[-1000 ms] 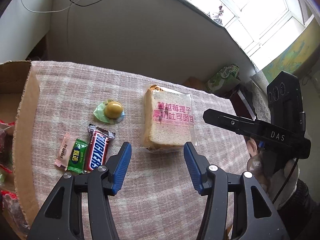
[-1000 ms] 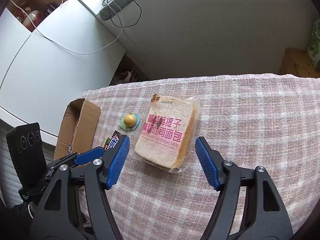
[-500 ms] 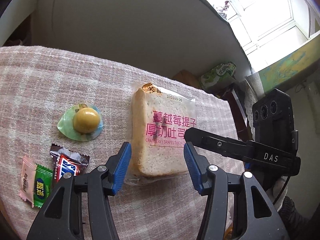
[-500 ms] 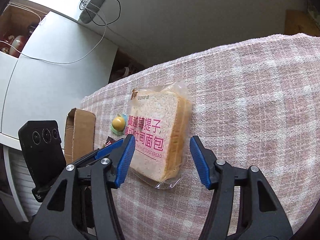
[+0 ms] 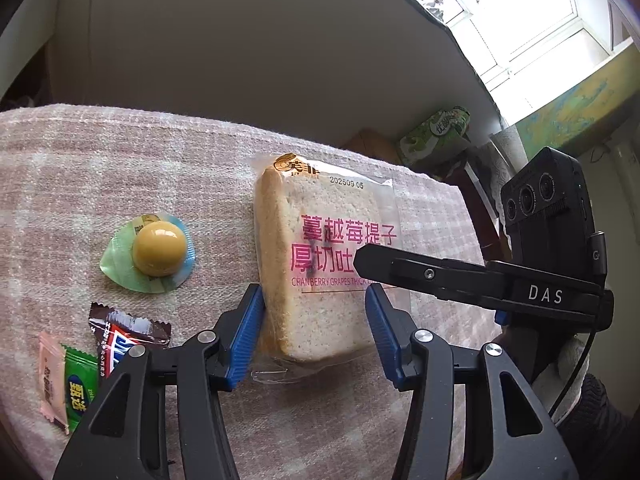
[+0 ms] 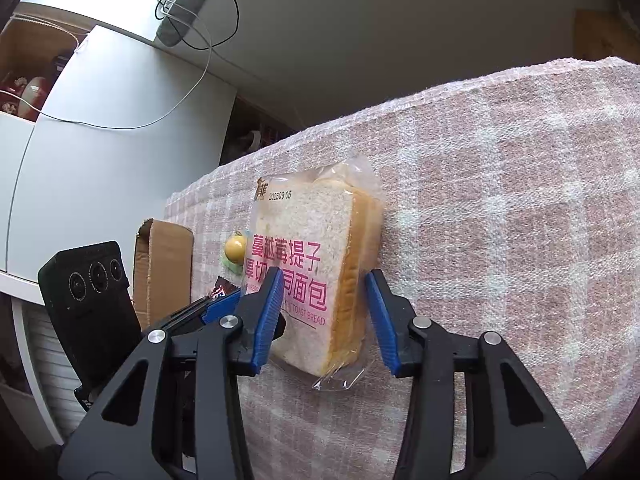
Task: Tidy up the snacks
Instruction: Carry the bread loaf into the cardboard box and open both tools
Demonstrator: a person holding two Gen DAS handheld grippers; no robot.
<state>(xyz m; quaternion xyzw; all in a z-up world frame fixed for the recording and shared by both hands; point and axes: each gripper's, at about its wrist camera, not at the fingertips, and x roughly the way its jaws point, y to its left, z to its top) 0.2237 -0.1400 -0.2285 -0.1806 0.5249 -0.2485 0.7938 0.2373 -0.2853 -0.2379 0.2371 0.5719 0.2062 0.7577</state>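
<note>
Where the bagged toast bread (image 5: 320, 264) lay flat on the checked cloth of the bench (image 6: 520, 200), we straddled its near end with both tools. Our left gripper (image 5: 314, 332) stood about half open, its jaws closing slightly, the left pad against the crust side and the right pad (image 5: 380, 332) over the face of the slice; whether either pad pressed we could not tell. Our right gripper (image 6: 324, 312) was closing, its jaws on either side of the loaf's right part with a sliver of gap at the crust.

To grip well, we judged that the pads should meet the crust sides squarely and low, and press gently, since soft bread crushes and the loose film slips.

Print on the bag read "202509 05", "CRANBERRY GRAPES THICK" and "TOAST BREAD", under pink Chinese characters. Left of the loaf lay a yellow jelly cup (image 5: 158, 250), a Snickers bar (image 5: 120, 336) and a green candy (image 5: 80, 388). A cardboard box (image 6: 162, 272) stood beyond. Each tool bore "DAS".
</note>
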